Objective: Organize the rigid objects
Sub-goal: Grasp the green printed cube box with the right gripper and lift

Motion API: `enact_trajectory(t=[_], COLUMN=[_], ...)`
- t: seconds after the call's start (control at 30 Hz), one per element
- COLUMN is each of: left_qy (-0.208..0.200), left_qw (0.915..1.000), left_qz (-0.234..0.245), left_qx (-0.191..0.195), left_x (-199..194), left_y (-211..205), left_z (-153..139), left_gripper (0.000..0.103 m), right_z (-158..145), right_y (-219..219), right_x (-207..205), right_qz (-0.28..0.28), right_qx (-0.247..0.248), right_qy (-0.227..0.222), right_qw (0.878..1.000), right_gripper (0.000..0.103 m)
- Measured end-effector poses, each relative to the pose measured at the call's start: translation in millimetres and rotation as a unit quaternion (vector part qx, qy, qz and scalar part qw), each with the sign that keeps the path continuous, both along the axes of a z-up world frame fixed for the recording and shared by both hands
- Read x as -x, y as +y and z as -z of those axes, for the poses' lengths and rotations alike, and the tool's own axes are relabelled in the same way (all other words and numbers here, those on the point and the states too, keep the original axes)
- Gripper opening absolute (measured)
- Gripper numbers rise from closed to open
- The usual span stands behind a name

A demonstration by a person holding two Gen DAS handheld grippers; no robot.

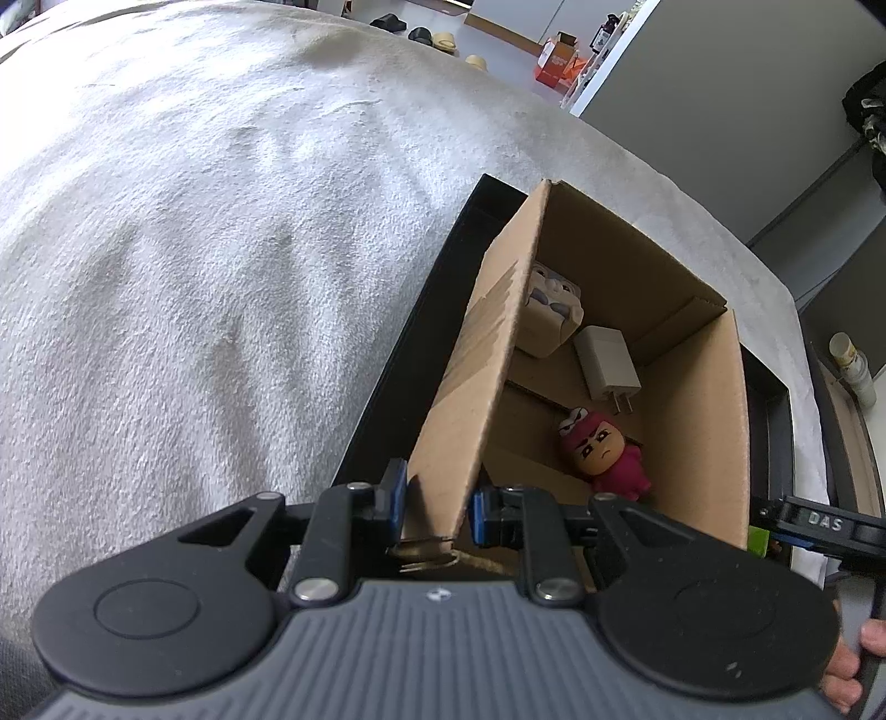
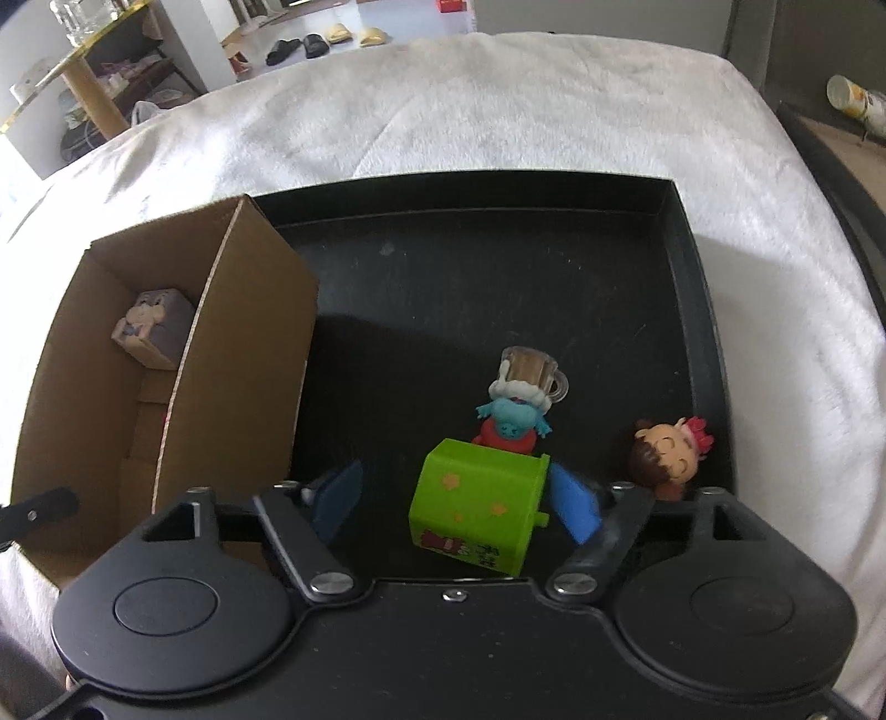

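Note:
My left gripper (image 1: 434, 507) is shut on the near wall of the open cardboard box (image 1: 476, 354). The box holds a pink figurine (image 1: 603, 457), a white charger (image 1: 606, 363) and a beige cube toy (image 1: 548, 310). The box (image 2: 238, 332) stands at the left of a black tray (image 2: 686, 266). My right gripper (image 2: 454, 498) is open, with its fingers on either side of a green toy block (image 2: 479, 512) on the tray; the right pad (image 2: 573, 501) touches it. Behind the block lie a blue-and-red figure (image 2: 512, 421) with a small mug charm (image 2: 534, 371), and a brown-haired doll head (image 2: 667, 457).
The tray sits on a white fluffy blanket (image 1: 194, 277) that covers the whole surface. A paper cup (image 2: 850, 99) lies beyond the right edge. Shoes (image 2: 296, 47) and a shelf (image 2: 83, 83) stand on the floor far behind.

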State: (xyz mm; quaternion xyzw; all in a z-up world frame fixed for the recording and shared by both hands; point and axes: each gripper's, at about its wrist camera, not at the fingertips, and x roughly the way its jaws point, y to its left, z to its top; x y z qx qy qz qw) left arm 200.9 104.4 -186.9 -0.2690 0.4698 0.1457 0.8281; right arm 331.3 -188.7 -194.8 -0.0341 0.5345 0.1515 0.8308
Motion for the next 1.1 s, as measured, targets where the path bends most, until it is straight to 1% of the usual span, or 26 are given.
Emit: enact_trajectory(t=[0.2,0.47,0.5,0.53,0.57,0.6,0.63,0.7,0.8,0.93,1.1], left_qy=[0.0,0.002,0.002,0.002,0.002,0.002,0.002,0.002,0.002,0.002,0.002], left_qw=[1.0,1.0,1.0,1.0,1.0,1.0,1.0,1.0,1.0,1.0,1.0], left_qz=[0.001,0.002,0.002,0.003,0.003,0.002,0.002,0.003,0.003,0.003,0.002], left_qx=[-0.001,-0.001,-0.001,-0.001,0.0,0.0,0.0,0.001,-0.001,-0.002,-0.001], left_x=[0,-2,-2,-2,-2,-2,-2,-2,-2,-2,-1], left_y=[-1,-1,-1,0,0,0,1,0,-1,-1,-1], left_z=[0,1,1,1,2,2,2,2,2,2,1], left_gripper=[0.021,0.021,0.021,0.021,0.021,0.021,0.021,0.021,0.021,0.021,0.021], right_z=[16,34,36,36,37,36,34,31,24,15,-2], right_y=[7,12,12,12,10,8,6,3,-1,-7,-14], right_x=[-4,0,1,2,2,3,2,3,4,4,8], right_qz=[0.016,0.007,0.005,0.005,0.009,0.012,0.014,0.014,0.009,0.011,0.011], right_qx=[0.018,0.057,0.061,0.063,0.065,0.067,0.065,0.057,0.061,0.054,0.039], right_qy=[0.014,0.039,0.04,0.043,0.046,0.043,0.044,0.047,0.04,0.035,0.031], right_qw=[1.0,0.998,0.997,0.997,0.997,0.997,0.997,0.997,0.997,0.998,0.999], right_gripper=[0.081,0.08,0.076,0.065,0.06,0.058,0.058,0.058,0.057,0.057,0.058])
